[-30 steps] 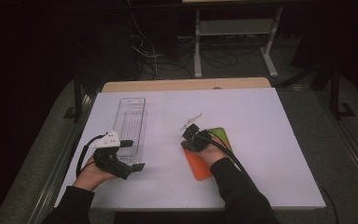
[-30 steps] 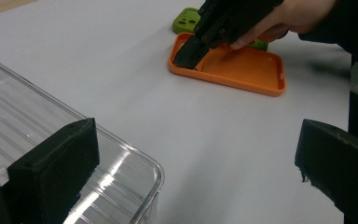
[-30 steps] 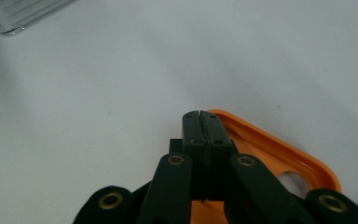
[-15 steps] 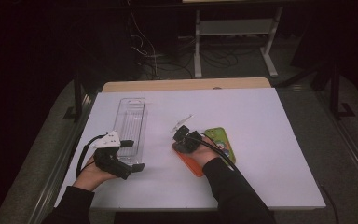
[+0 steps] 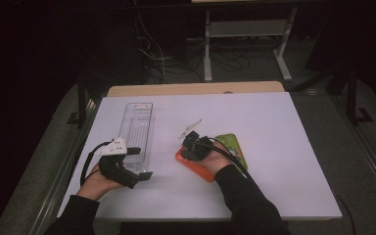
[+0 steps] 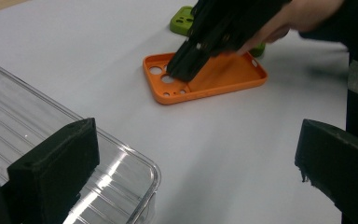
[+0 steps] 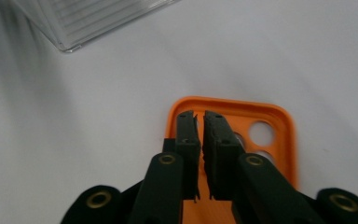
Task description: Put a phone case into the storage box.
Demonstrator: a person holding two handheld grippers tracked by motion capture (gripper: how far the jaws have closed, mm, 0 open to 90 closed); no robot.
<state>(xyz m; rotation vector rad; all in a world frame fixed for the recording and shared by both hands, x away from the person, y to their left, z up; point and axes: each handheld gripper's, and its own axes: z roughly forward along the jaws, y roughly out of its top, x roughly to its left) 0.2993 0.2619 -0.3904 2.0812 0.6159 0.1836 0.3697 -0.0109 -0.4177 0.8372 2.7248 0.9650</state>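
1. Where the high view looks down on the white table (image 5: 284, 147), the orange phone case (image 5: 198, 169) lies flat near the middle, a little toward the near edge. A green phone case (image 5: 232, 144) lies just beside it, toward the right edge. The right gripper (image 5: 188, 142) hangs over the orange case's camera end. The left gripper (image 5: 141, 163) rests by the near end of the clear tray (image 5: 139, 122), toward the left edge.

2. In the left gripper view, the left gripper (image 6: 196, 149) stands wide apart and empty, with one jaw over the tray's near corner (image 6: 121, 172). The orange phone case (image 6: 223, 77) lies hollow side up, a thin shell with a low raised rim and camera holes. It looks light and somewhat bendy, so I judge that a hard pinch would flex it more than harm it. Its smooth surface could slide across the table under a sideways push.

3. In the right gripper view, the right gripper (image 7: 199, 116) points down into the case's open side, near the end rim at the camera corner (image 7: 279, 140). Its jaws have just been opening and now stand a narrow slit apart. Nothing is between them and the case is not gripped. The best hold is likely the raised rim, with one pad inside the wall and one outside, on a long side or this end. The flat floor gives the pads nothing to close on. A grip near a corner may let the light shell swing or tilt once it is lifted.
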